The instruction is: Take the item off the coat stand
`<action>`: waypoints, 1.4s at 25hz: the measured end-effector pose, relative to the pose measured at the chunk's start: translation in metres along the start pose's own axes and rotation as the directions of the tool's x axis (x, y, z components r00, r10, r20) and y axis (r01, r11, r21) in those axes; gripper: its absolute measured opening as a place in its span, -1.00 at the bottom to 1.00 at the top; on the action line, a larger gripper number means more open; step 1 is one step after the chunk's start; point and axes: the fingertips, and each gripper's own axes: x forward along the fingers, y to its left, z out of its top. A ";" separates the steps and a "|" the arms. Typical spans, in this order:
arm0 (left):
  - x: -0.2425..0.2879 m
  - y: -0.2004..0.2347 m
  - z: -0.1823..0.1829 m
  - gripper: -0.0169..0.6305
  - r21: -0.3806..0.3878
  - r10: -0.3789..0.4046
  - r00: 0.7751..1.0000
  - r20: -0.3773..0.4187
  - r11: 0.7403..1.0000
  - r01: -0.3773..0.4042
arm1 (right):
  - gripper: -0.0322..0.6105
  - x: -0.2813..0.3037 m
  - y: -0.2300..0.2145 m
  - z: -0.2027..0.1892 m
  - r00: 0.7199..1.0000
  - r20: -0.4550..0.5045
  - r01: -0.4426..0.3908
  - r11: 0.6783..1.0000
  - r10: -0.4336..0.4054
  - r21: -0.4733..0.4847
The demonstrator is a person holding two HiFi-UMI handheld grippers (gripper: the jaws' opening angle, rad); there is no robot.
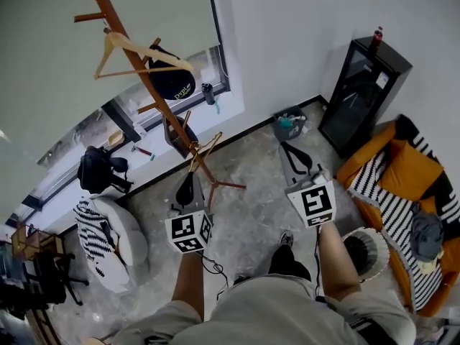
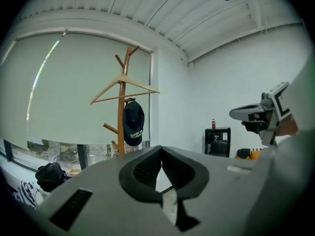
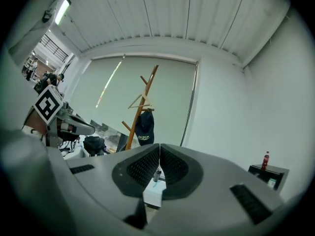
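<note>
Red bottle (image 1: 376,36) stands on the black cabinet (image 1: 363,95); black backpack (image 1: 97,169) lies on the windowsill (image 1: 228,111).

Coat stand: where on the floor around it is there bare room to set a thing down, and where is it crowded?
Bare floor lies between the foot of the coat stand and the bin by the wall, and from that foot toward the person's shoe. It is crowded left by the white chair, and right by the orange sofa.
</note>
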 end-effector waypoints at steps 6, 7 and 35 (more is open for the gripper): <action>0.094 -0.062 0.014 -0.91 0.013 0.025 1.000 0.004 1.000 -0.025 | -0.89 0.038 -0.067 -0.030 0.998 0.022 -0.067 0.996 0.066 0.057; 0.111 -0.071 0.015 -0.91 0.008 0.032 0.999 0.007 0.999 -0.032 | -0.89 0.045 -0.082 -0.035 0.997 0.020 -0.070 0.996 0.069 0.048; 0.474 -0.077 0.026 -0.91 -0.065 0.104 0.995 0.007 0.993 -0.103 | -0.89 0.306 -0.319 -0.148 0.988 -0.055 -0.136 0.987 0.141 0.090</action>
